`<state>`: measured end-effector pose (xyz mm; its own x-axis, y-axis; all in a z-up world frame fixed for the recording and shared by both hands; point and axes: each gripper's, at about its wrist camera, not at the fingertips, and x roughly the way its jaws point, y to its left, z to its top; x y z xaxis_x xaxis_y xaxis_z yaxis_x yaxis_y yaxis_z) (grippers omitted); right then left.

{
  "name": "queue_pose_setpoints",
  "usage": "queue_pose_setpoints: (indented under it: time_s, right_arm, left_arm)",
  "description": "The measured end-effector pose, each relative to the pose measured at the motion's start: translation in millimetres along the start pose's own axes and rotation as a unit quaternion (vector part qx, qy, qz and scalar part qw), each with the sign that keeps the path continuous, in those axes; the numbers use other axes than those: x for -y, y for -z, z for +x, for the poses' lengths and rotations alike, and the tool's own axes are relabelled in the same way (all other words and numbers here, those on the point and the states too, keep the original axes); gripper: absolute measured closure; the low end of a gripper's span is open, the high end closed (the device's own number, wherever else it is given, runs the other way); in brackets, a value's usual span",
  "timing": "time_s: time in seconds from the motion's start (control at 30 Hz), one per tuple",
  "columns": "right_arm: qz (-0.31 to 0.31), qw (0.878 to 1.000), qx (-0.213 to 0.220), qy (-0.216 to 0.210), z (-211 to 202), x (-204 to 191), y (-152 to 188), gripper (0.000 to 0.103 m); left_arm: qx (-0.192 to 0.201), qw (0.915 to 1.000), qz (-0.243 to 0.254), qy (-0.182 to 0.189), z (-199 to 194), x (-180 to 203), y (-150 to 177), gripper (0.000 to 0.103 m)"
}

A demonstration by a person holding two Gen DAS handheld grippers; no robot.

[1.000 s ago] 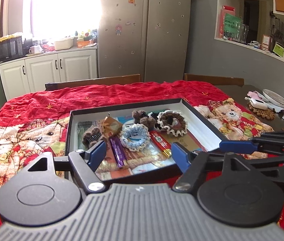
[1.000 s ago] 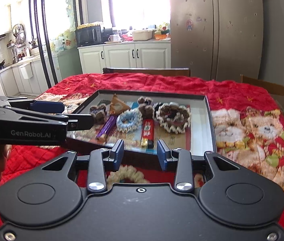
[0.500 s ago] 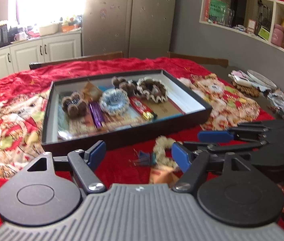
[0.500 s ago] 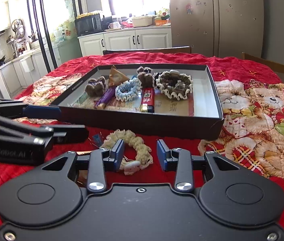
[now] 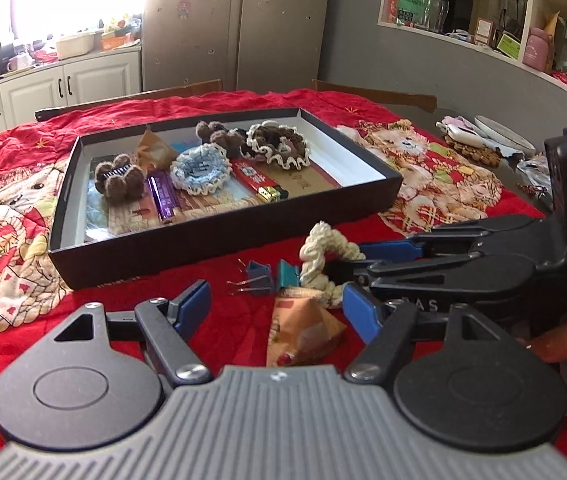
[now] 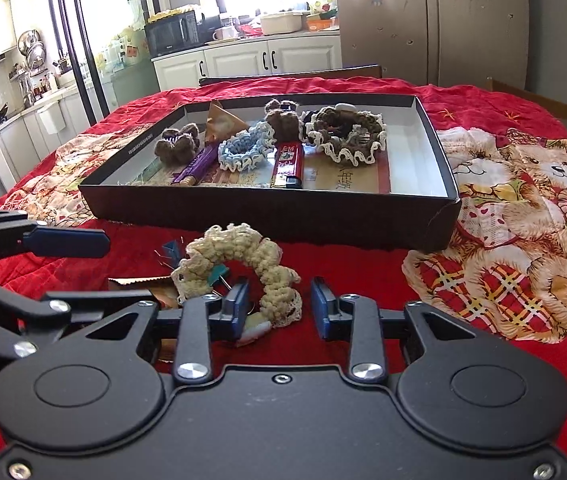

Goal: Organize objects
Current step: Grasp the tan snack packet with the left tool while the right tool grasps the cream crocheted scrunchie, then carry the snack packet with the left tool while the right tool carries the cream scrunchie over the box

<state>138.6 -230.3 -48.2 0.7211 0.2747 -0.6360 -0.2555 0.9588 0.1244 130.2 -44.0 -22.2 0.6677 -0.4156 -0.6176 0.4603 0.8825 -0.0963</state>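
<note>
A cream crocheted scrunchie lies on the red cloth in front of the black box. My right gripper straddles its near edge. The jaws are closing with the scrunchie between them, and a small gap shows at each pad. In the left wrist view my left gripper stands open over an orange snack packet, just short of a blue binder clip and a teal one. The right gripper comes in from the right at the scrunchie. The box holds scrunchies, a red lighter and other small items.
A red bear-print blanket covers the table. A plate, a woven coaster and small clutter sit at the table's far right. Wooden chair backs stand behind the table, with a fridge, white cabinets and wall shelves beyond.
Both grippers have sunk toward the cloth in front of the box. The cream scrunchie, the clips and the packet have come into view, and the right gripper now straddles the scrunchie.
</note>
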Motion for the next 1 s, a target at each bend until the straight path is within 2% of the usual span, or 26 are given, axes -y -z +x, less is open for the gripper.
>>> queue_pose_setpoints:
  time_s: [0.17, 0.43, 0.63, 0.9, 1.0]
  right_arm:
    - [0.015, 1.0, 0.001, 0.001, -3, 6, 1, 0.088]
    - [0.011, 1.0, 0.01, 0.003, -13, 4, 5, 0.089]
    - [0.005, 1.0, 0.016, 0.005, -19, 2, 6, 0.089]
    - [-0.001, 1.0, 0.018, 0.007, -23, 0, 7, 0.089]
    - [-0.001, 1.0, 0.018, 0.006, -24, 0, 7, 0.089]
  left_arm:
    - [-0.01, 0.9999, 0.001, 0.002, 6, 1, 5, 0.021]
    - [-0.018, 0.9998, 0.004, 0.0, 15, 5, 9, 0.021]
    - [-0.025, 0.9997, -0.002, 0.007, 18, 4, 10, 0.032]
    - [-0.029, 0.9994, -0.008, 0.016, 19, 4, 9, 0.058]
    - [-0.029, 0.9994, -0.007, 0.016, 19, 5, 9, 0.058]
